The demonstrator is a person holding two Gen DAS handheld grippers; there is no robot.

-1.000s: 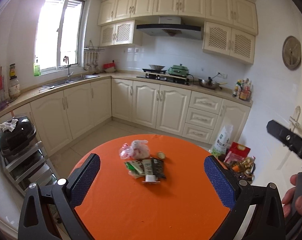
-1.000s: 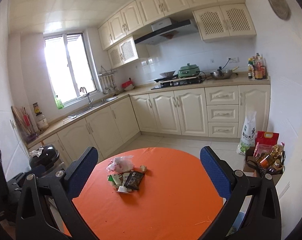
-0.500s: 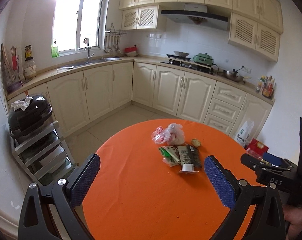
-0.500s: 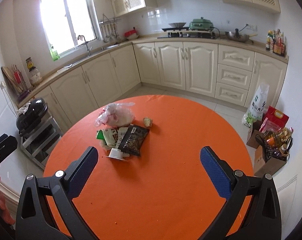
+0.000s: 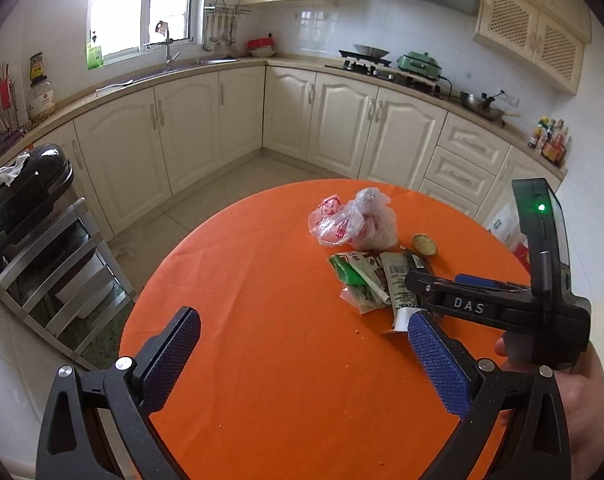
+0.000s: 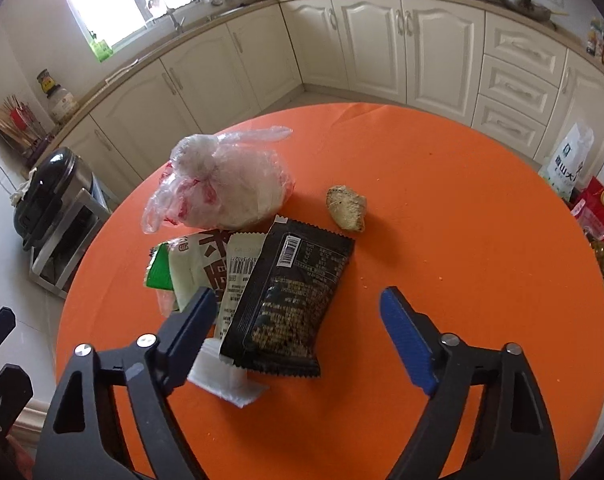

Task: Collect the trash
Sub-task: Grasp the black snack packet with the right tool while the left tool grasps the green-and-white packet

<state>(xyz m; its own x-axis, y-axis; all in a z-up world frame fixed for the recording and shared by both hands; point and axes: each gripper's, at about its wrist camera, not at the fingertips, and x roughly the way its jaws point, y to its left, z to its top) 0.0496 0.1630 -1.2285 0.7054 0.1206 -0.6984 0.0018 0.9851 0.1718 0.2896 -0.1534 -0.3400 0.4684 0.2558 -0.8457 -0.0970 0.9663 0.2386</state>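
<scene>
A pile of trash lies on the round orange table (image 6: 461, 240): a knotted clear plastic bag (image 6: 222, 188), a black snack packet (image 6: 294, 292), white and green wrappers (image 6: 194, 264) and a small brown lump (image 6: 347, 208). My right gripper (image 6: 298, 296) hangs low over the pile. Its jaws are closing with the black packet between them, and the pads stand clear of it. My left gripper (image 5: 302, 318) is open over bare tablecloth (image 5: 262, 360), left of the pile (image 5: 365, 276), with nothing between its fingers.
A hand (image 5: 581, 400) holds the right gripper's black body (image 5: 467, 304) at the right of the left wrist view. A metal rack with a black cooker (image 5: 30, 200) stands left of the table. Bags (image 6: 569, 164) sit on the floor at right. Cabinets (image 5: 341, 128) line the far walls.
Both grippers tilted down towards the table. The right one dropped close over the trash pile and its jaws narrowed. It also came into the left wrist view beside the pile.
</scene>
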